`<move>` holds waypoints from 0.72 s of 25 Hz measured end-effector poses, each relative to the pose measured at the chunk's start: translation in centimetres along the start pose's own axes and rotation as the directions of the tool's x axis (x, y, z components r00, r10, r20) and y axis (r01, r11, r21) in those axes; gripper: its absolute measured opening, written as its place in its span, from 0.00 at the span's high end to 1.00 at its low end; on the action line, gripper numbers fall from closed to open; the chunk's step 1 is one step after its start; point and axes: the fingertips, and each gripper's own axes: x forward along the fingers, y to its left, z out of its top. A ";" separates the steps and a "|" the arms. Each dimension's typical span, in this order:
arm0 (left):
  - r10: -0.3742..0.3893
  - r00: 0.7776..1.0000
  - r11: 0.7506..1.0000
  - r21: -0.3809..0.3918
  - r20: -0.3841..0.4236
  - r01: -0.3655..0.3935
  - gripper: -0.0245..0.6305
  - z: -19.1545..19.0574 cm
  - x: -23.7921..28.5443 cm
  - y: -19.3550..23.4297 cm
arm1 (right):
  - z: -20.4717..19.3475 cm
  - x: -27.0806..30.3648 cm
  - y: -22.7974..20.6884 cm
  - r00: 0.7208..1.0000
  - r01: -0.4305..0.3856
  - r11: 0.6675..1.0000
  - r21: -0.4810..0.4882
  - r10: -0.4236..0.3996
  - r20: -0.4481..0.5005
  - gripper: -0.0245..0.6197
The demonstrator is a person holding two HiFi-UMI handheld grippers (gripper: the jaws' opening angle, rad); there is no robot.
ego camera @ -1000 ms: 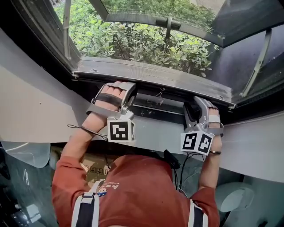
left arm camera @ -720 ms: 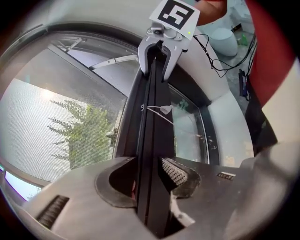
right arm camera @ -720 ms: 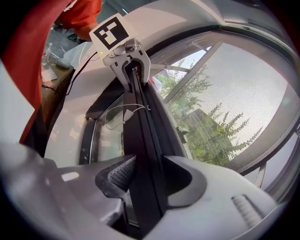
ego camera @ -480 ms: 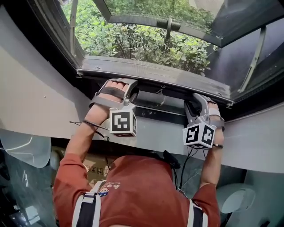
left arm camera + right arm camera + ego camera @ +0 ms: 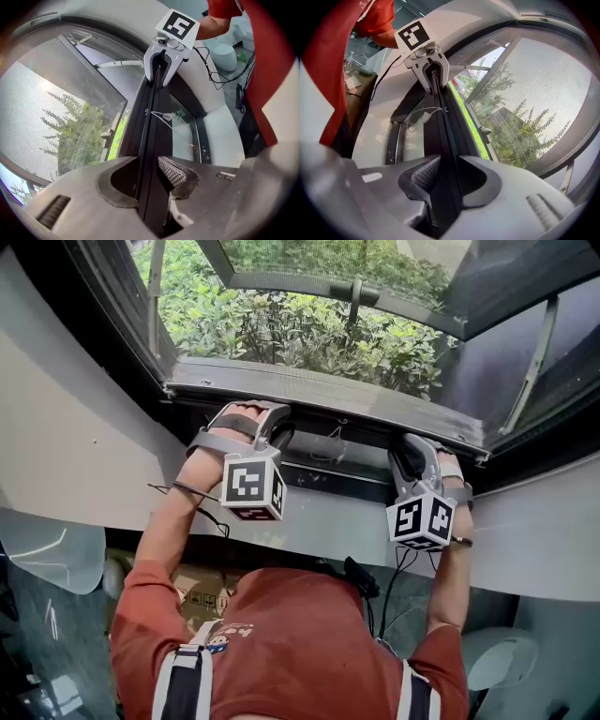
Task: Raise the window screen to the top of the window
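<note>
The window screen's dark bottom bar point(image 5: 328, 395) runs across the lower window frame, and its grey mesh point(image 5: 56, 108) shows against the trees outside. My left gripper point(image 5: 267, 420) is at the bar's left part and my right gripper point(image 5: 412, 448) at its right part. In the left gripper view the bar point(image 5: 152, 126) passes between the closing jaws of the left gripper point(image 5: 149, 168), both touching it. In the right gripper view the closing jaws of the right gripper point(image 5: 446, 171) pinch the same bar point(image 5: 443, 126). Each view shows the other gripper at the bar's far end.
A white curved sill point(image 5: 84, 456) lies under the window. A thin pull cord point(image 5: 330, 442) hangs below the bar's middle. Beyond it an outward-opening sash with a handle point(image 5: 354, 292) and a metal stay point(image 5: 536, 362) stand over green shrubs. The person's red shirt point(image 5: 300, 634) fills the foreground.
The left gripper has rolled a little, so its marker cube now tilts. Both hands stay at the bar, which has not risen.
</note>
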 end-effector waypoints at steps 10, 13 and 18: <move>-0.035 0.999 0.999 0.004 0.013 0.035 0.80 0.1 -0.4 0.5 | 0.3 -0.3 -0.5 0.999 -0.052 0.998 0.038 0.053 -0.013 0.79; -0.033 0.999 0.999 0.000 0.004 0.033 0.81 0.1 -0.2 0.3 | 0.2 -0.2 -0.4 0.999 -0.030 0.999 0.039 0.031 -0.010 0.80; -0.060 0.998 0.998 0.001 0.010 0.060 0.82 0.1 -0.1 0.1 | 0.1 -0.1 -0.1 0.999 -0.048 0.998 0.037 0.048 -0.016 0.80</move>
